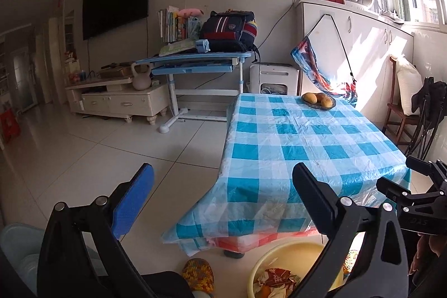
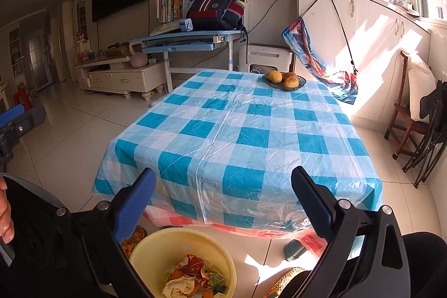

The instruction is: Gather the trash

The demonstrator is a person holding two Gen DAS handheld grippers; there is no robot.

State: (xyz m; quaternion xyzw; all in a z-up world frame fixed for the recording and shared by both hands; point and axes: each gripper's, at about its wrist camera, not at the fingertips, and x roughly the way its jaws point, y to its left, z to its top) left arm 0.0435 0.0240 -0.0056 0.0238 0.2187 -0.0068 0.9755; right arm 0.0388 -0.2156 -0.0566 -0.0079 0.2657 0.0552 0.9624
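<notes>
A yellow basin point(image 2: 156, 250) stands on the floor below the table's near edge, holding crumpled wrappers and paper trash point(image 2: 192, 275). My right gripper point(image 2: 223, 186) hangs above it, open, nothing between its fingers. In the left wrist view the same yellow basin point(image 1: 282, 256) shows at the bottom with trash point(image 1: 275, 279) inside. There my left gripper point(image 1: 223, 183) is open and empty too, left of the table corner. The right gripper's body point(image 1: 413, 194) shows at the right edge of that view.
The table point(image 2: 237, 130) carries a blue-and-white checked plastic cloth and a dish of round fruit point(image 2: 283, 80) at its far end. Folded chairs point(image 2: 424, 130) stand at the right. A blue desk point(image 2: 192, 41) and TV cabinet point(image 2: 123, 77) line the far wall.
</notes>
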